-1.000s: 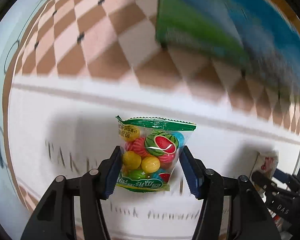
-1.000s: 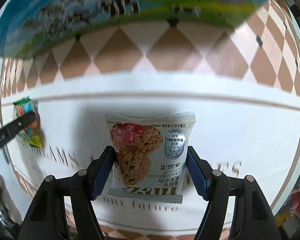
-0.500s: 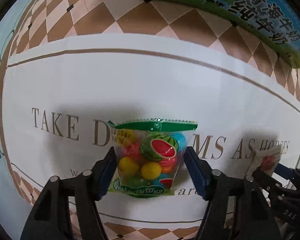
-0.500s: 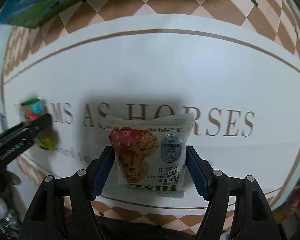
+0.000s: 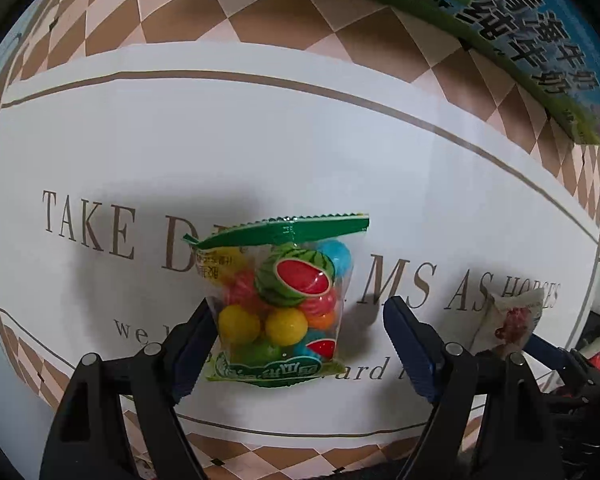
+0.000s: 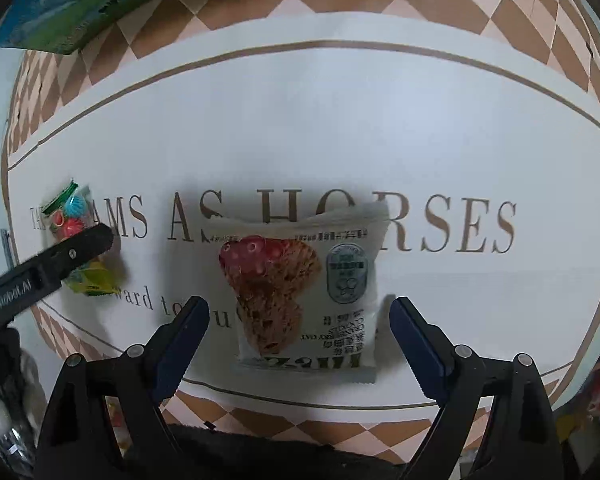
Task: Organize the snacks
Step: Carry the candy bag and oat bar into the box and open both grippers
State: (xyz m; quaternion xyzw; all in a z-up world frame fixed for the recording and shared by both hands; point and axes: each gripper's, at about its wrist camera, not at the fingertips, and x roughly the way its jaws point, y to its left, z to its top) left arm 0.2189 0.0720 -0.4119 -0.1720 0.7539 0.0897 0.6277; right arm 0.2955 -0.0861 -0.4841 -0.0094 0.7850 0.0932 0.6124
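A clear candy bag (image 5: pixel 280 308) with a green top and coloured balls lies on the white mat (image 5: pixel 260 140), between the fingers of my left gripper (image 5: pixel 300 340). The jaws stand open; the left finger touches the bag, the right finger is apart from it. A white cranberry oat cookie packet (image 6: pixel 304 296) lies on the mat between the open fingers of my right gripper (image 6: pixel 300 336), with gaps on both sides. The candy bag also shows in the right wrist view (image 6: pixel 76 240), and the cookie packet shows in the left wrist view (image 5: pixel 508 320).
A blue and green milk carton box (image 5: pixel 500 32) stands at the far edge of the mat, also in the right wrist view (image 6: pixel 100 0). The mat has lettering and a brown checkered border (image 6: pixel 380 0). Cluttered items sit at the lower left (image 6: pixel 4 400).
Both grippers came down to the mat with their packets and opened. The candy bag and the cookie packet now lie released on the mat.
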